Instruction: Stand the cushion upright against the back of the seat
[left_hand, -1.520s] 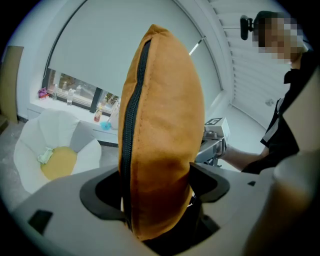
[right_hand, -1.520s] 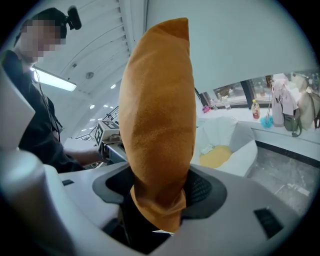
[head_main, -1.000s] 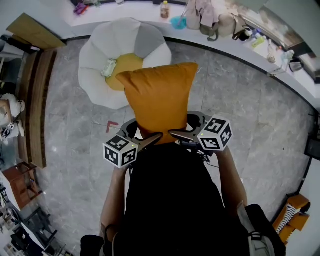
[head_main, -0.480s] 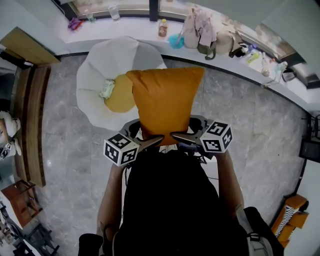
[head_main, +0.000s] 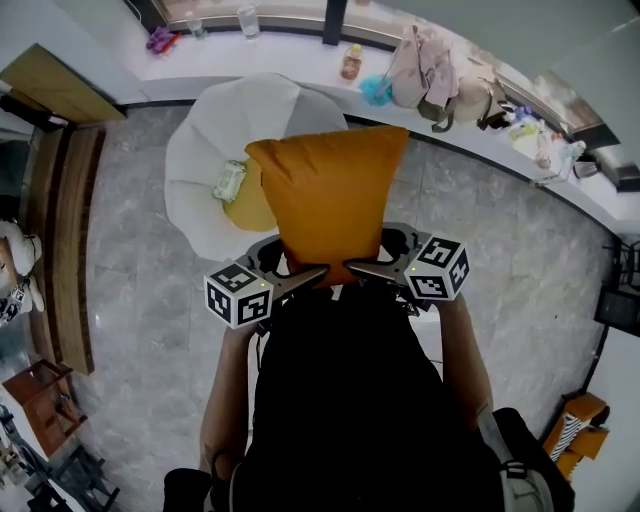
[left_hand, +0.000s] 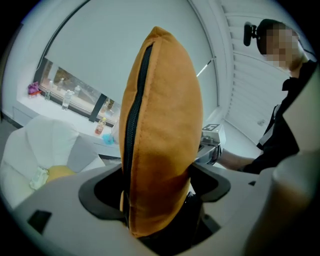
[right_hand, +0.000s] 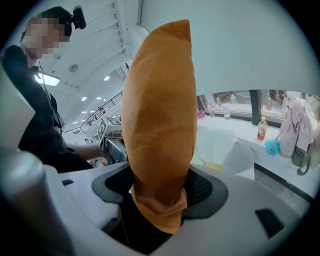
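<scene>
An orange cushion (head_main: 332, 200) hangs in the air in front of the person, held by its near corners. My left gripper (head_main: 318, 271) is shut on the cushion's left corner, and my right gripper (head_main: 352, 267) is shut on the right corner. In the left gripper view the orange cushion (left_hand: 162, 140) stands edge-on with its black zipper showing, pinched between the jaws. From the right gripper view the orange cushion (right_hand: 160, 125) rises upright out of the jaws. The white petal-shaped seat (head_main: 215, 140) with a yellow seat pad (head_main: 248, 205) lies beyond and left, partly hidden by the cushion.
A small pale packet (head_main: 229, 181) lies on the seat pad. A curved white counter (head_main: 480, 130) with bags, bottles and cups runs along the far side. Wooden furniture (head_main: 70, 230) lines the left. Grey tiled floor (head_main: 520, 260) surrounds the seat.
The view has shifted so the seat sits slightly nearer and more left of the cushion. Both grippers still hold the cushion's corners as before.
</scene>
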